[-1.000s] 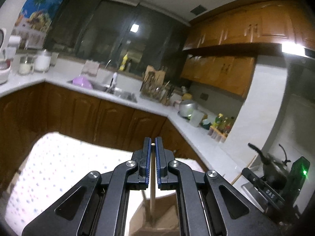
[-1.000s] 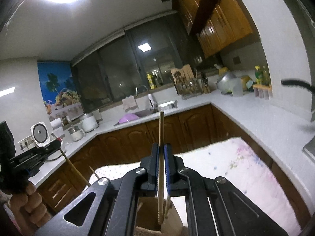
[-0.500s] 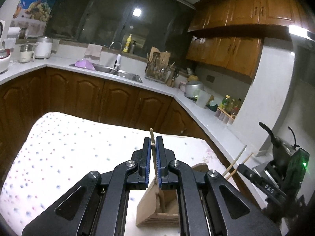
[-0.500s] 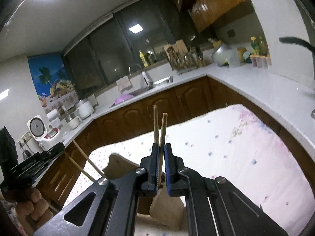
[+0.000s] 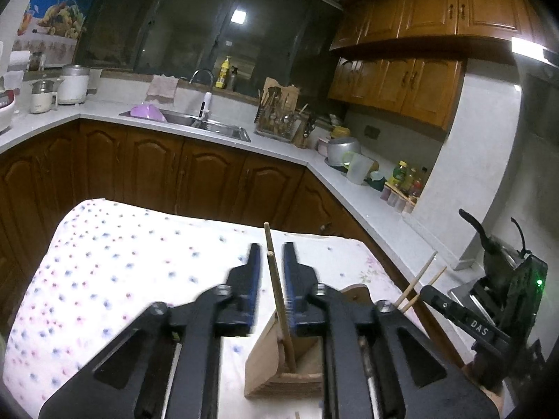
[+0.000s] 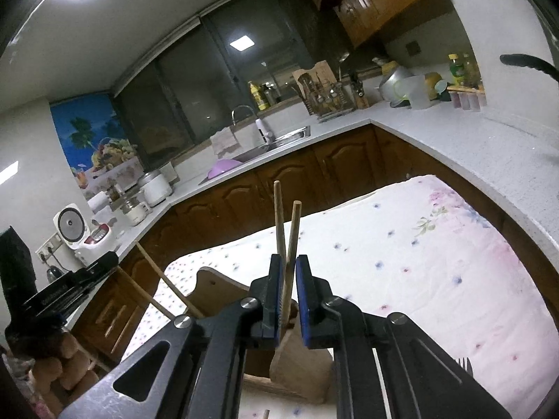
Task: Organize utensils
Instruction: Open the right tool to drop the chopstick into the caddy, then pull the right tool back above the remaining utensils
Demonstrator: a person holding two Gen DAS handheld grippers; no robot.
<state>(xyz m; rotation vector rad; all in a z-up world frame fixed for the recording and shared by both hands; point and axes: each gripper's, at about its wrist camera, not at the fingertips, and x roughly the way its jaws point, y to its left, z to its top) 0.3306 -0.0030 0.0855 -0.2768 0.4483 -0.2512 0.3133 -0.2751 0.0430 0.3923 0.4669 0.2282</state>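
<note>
A pair of wooden chopsticks (image 5: 276,286) stands in the wooden holder (image 5: 265,366) on the flower-print tablecloth (image 5: 122,262). My left gripper (image 5: 271,249) has its jaws opening around them, with a gap on each side. A second pair of chopsticks (image 6: 279,216) stands in the same holder (image 6: 216,286) between the opening jaws of my right gripper (image 6: 289,260), leaning on the left pad with a gap at the right pad. Each view shows the other gripper at its edge: the right gripper (image 5: 424,293) and the left gripper (image 6: 111,258), held by a hand (image 6: 59,366).
A fork (image 6: 463,363) lies on the cloth at the lower right. Wooden cabinets and a white L-shaped counter (image 5: 314,164) ring the table, with a sink (image 5: 209,125), a utensil rack (image 5: 276,115), a rice cooker (image 6: 75,230) and a dark pot (image 5: 499,244).
Both grippers came down with their chopsticks into the holder. Their jaws, shut on the chopsticks before, have now parted, the left wider than the right.
</note>
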